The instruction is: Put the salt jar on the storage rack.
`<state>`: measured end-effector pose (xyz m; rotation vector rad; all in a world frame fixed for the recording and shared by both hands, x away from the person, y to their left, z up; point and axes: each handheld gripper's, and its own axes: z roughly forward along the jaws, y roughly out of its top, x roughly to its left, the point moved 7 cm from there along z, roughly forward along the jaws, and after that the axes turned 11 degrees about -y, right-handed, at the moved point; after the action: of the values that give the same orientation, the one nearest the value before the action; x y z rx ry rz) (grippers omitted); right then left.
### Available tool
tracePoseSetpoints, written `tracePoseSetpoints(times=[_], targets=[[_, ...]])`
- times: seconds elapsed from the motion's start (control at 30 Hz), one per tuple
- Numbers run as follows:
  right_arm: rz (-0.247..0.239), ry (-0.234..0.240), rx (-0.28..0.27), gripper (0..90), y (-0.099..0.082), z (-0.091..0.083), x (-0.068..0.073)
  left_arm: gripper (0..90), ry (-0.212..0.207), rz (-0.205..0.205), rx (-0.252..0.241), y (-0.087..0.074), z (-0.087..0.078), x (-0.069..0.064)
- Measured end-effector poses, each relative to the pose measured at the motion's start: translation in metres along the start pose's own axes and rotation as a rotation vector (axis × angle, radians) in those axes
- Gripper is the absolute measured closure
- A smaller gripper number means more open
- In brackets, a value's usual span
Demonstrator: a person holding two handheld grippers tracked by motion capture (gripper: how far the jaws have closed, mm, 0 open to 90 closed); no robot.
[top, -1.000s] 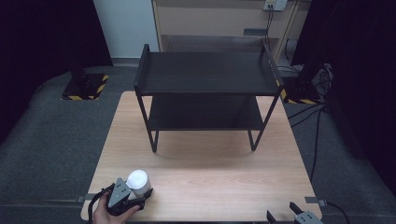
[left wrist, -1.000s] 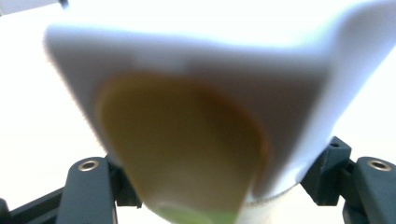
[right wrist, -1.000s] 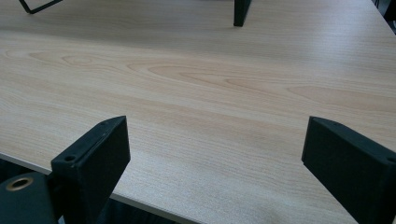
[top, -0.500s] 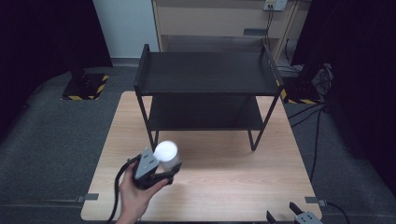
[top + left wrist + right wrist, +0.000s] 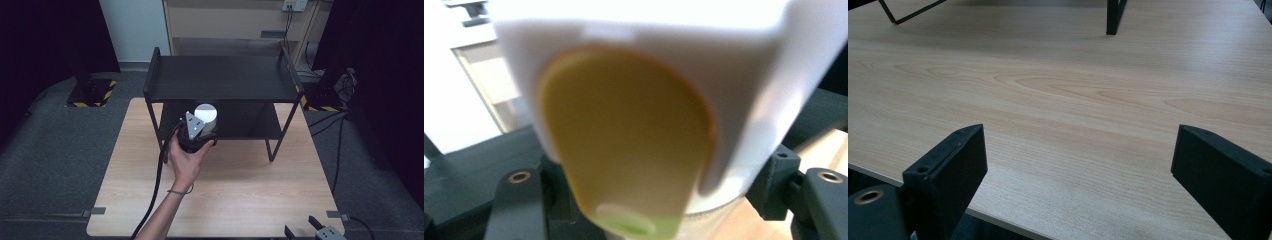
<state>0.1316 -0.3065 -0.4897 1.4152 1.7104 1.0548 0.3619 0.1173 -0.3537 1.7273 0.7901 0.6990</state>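
Observation:
A person's hand holds my left gripper [image 5: 203,125] in front of the black two-tier rack [image 5: 220,80], about level with its lower shelf [image 5: 245,122]. It is shut on a white container [image 5: 205,113] with a round white top. In the left gripper view the container [image 5: 634,115] is very close and blurred, white with a yellow-orange label, and my left gripper [image 5: 664,200] clamps it from both sides. My right gripper [image 5: 305,231] rests at the table's front right edge, and in its own view the right gripper [image 5: 1088,165] stands wide open over bare wood.
The rack stands on the far half of the light wooden table [image 5: 250,200]; both shelves look bare. A rack leg [image 5: 1115,15] stands ahead of the right gripper. A black cable [image 5: 157,185] trails from the left gripper toward the front edge. Dark floor surrounds the table.
The left gripper has carried the white container from the table's front left forward and up to the front of the rack. The right gripper has stayed put.

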Motion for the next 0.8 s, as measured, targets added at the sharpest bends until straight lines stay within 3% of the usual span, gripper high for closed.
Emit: tracePoseSetpoints(times=[0.03, 0.33, 0.8], targets=[[0.0, 0.002, -0.001, 7.8, 0.0, 0.0, 0.0, 30.0, 0.026, 0.003, -0.01, 0.0, 0.008, 0.001], [0.002, -0.001, 0.003, 7.8, 0.0, 0.0, 0.0, 29.9, 0.074, -0.057, -0.046, -0.007, 0.029, 0.01], [0.007, -0.001, 0.004, 7.8, 0.0, 0.001, 0.0, 29.4, 0.056, -0.09, -0.089, -0.012, 0.044, 0.022]])
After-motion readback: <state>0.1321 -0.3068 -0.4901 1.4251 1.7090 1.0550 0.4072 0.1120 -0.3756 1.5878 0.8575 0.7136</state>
